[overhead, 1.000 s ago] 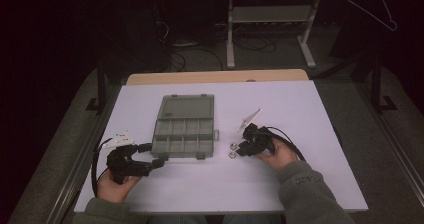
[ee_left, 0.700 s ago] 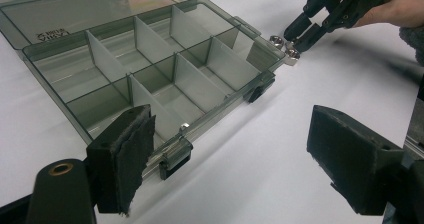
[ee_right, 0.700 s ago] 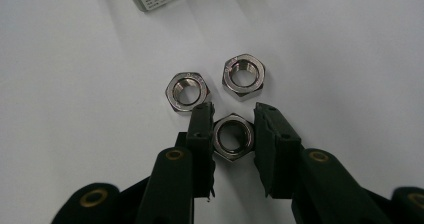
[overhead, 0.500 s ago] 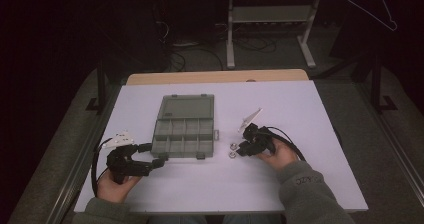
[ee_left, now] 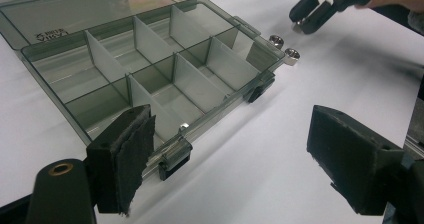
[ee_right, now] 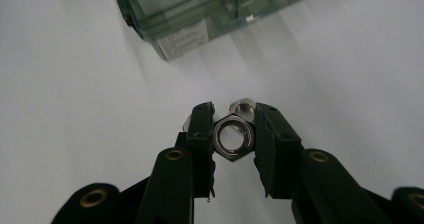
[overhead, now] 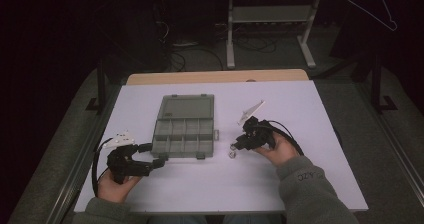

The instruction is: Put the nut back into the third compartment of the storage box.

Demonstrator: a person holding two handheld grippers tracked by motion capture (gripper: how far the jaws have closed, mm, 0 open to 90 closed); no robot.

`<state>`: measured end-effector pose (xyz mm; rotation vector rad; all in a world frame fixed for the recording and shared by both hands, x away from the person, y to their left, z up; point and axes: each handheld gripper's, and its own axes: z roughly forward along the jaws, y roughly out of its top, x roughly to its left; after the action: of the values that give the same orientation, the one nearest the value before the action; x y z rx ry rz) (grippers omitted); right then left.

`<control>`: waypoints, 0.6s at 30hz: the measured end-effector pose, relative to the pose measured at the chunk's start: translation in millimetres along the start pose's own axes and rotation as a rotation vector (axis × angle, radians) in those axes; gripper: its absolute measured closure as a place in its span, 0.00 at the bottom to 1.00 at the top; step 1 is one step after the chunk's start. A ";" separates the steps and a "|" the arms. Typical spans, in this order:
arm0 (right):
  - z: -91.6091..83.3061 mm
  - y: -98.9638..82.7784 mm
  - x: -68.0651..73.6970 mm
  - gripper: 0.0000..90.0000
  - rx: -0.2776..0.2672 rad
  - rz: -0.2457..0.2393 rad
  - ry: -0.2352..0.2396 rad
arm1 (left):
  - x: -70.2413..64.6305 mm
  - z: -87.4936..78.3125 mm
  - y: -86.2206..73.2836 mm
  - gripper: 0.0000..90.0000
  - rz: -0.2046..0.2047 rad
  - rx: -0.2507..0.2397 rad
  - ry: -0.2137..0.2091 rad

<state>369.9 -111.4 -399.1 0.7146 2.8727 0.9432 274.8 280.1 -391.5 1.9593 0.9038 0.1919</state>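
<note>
Two grippers are on the white table (overhead: 310,114), one in each of your hands. Your right gripper (ee_right: 234,134) has its black jaws closed on a silver hexagonal steel nut (ee_right: 233,136), pinched flat to flat between the fingertips, its bore facing the camera. Just beyond those fingertips another silver nut (ee_right: 243,105) peeks out on the tabletop, partly hidden behind the held one. Farther ahead of the jaws sits the corner of the smoky transparent plastic compartment box (ee_right: 210,11). From above, your right gripper (overhead: 240,143) tips down toward the small nuts (overhead: 232,153) just off the box's right side.

Your left gripper (ee_left: 235,154) stands wide open, nothing between its padded fingers (ee_left: 122,159). The left pad is just beside the near edge of the box (ee_left: 150,79), close to a dark latch (ee_left: 172,159); the lid lies folded back flat. Past the box's far corner two loose nuts (ee_left: 283,48) rest on the table, beside the other gripper's tips (ee_left: 310,19).
</note>
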 end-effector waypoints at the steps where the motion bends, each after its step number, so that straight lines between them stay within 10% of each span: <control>1: -1.5 4.2 -0.1 0.77 -0.004 -0.004 0.002 | 0.3 0.0 0.0 0.20 0.002 0.001 0.000; 18: 9.1 88.6 -3.7 0.77 -0.068 -0.072 0.041 | 0.3 0.7 0.4 0.20 0.004 0.003 -0.005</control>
<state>411.5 -45.1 -356.5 0.5892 2.8641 1.0521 275.5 279.7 -391.6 1.9637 0.8977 0.1884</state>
